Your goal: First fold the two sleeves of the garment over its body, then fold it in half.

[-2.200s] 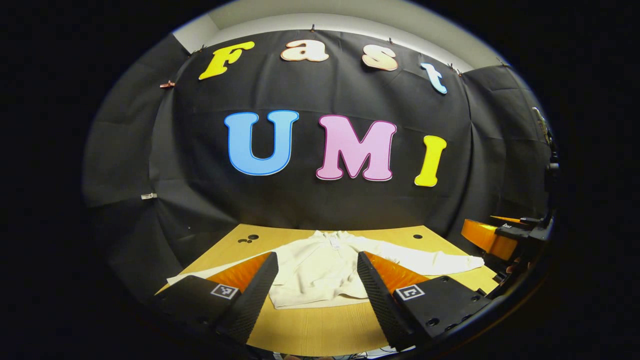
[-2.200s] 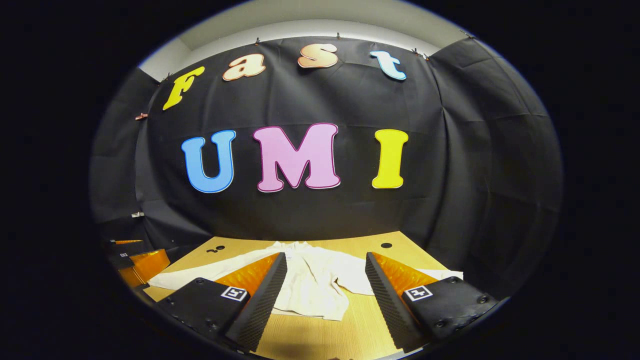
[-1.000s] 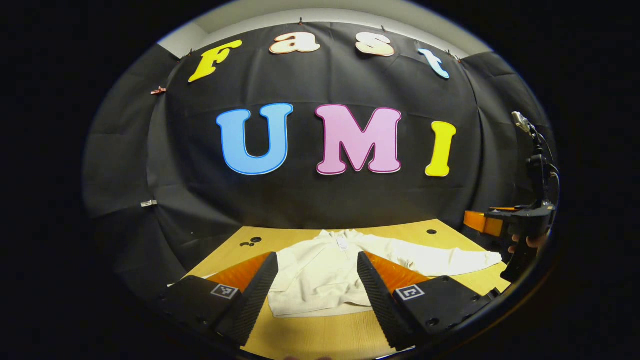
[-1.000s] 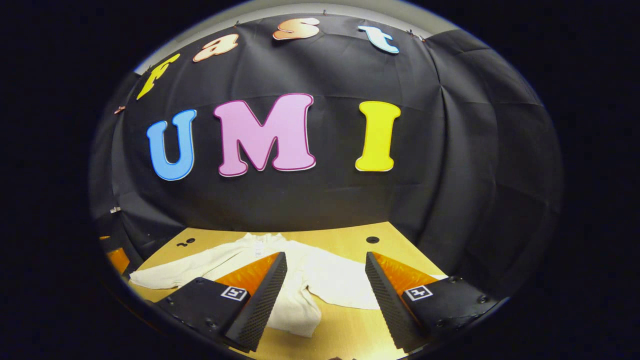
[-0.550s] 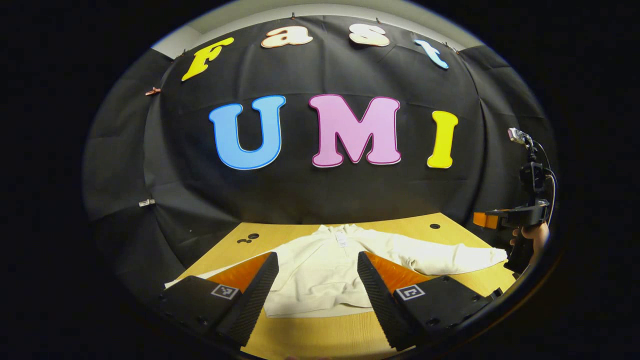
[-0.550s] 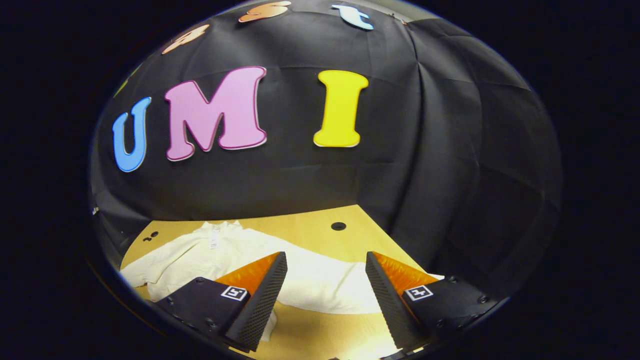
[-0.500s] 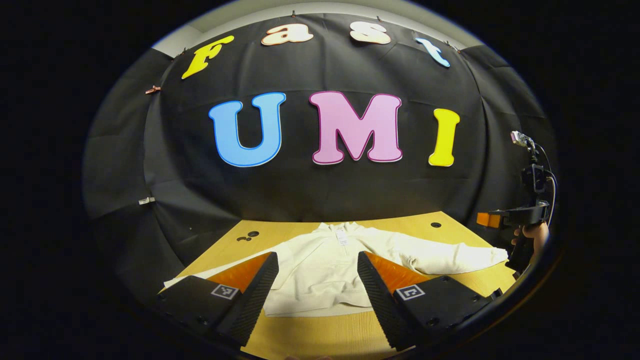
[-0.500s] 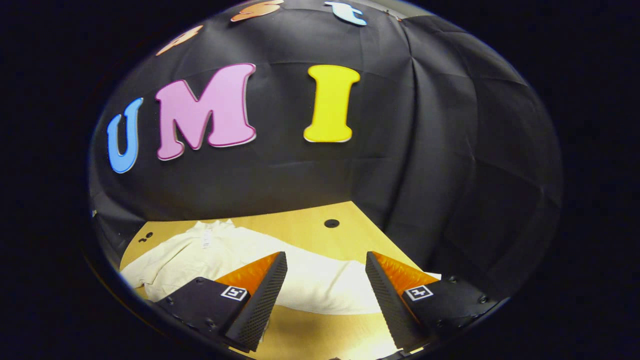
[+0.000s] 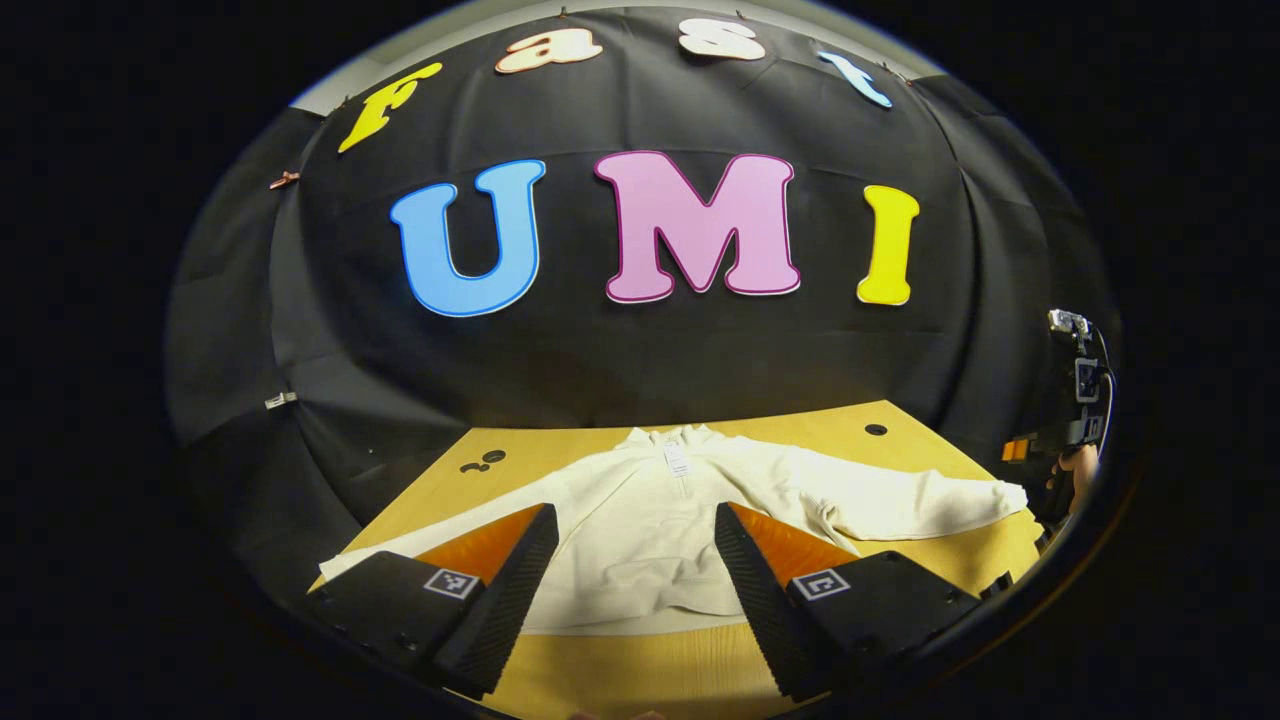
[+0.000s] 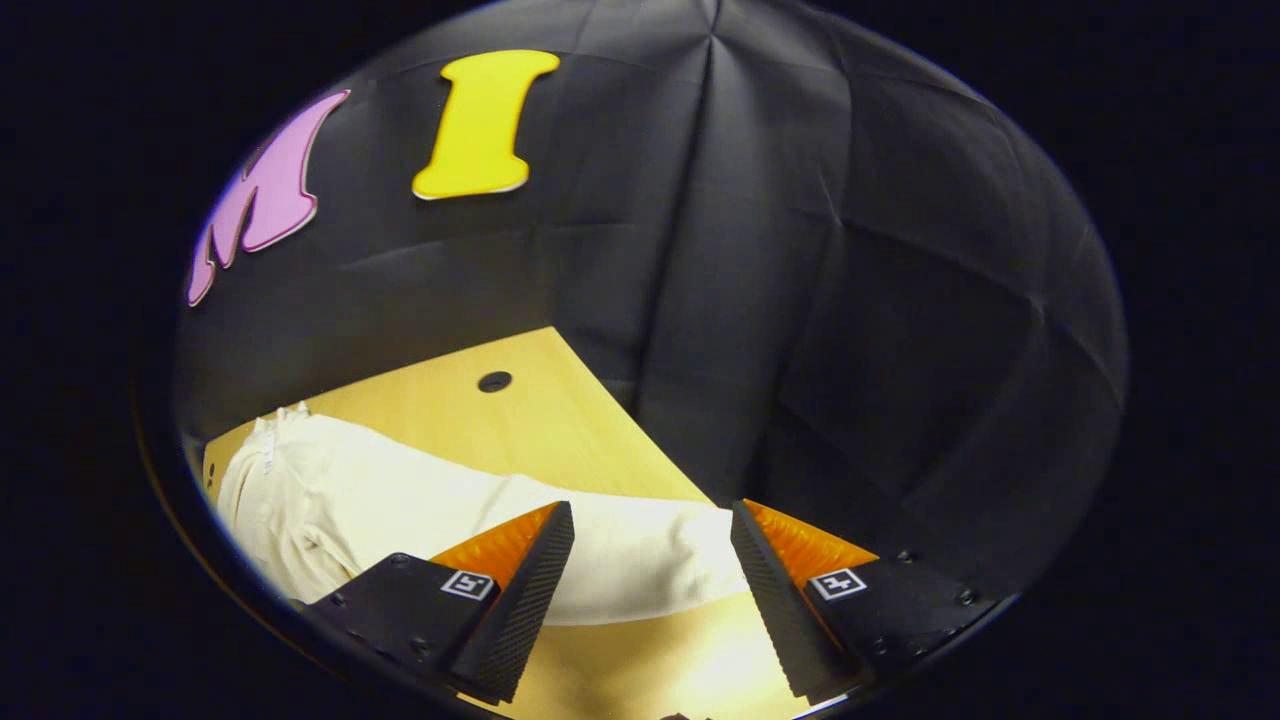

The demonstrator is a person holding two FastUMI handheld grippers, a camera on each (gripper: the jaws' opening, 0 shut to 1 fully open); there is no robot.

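Your cream garment (image 9: pixel 640 525) lies flat on the wooden table (image 9: pixel 900 430), sleeves spread out. Your left gripper (image 9: pixel 635 575) hangs wide open over its hem, right gripper (image 10: pixel 640 575) equally wide over the right sleeve (image 10: pixel 620 555).

Both grippers, left (image 9: pixel 630 585) and right (image 10: pixel 645 590): black ribbed fingers (image 9: pixel 500 610) with orange backs, on black screwed blocks carrying square black-and-white tags (image 10: pixel 837 584).
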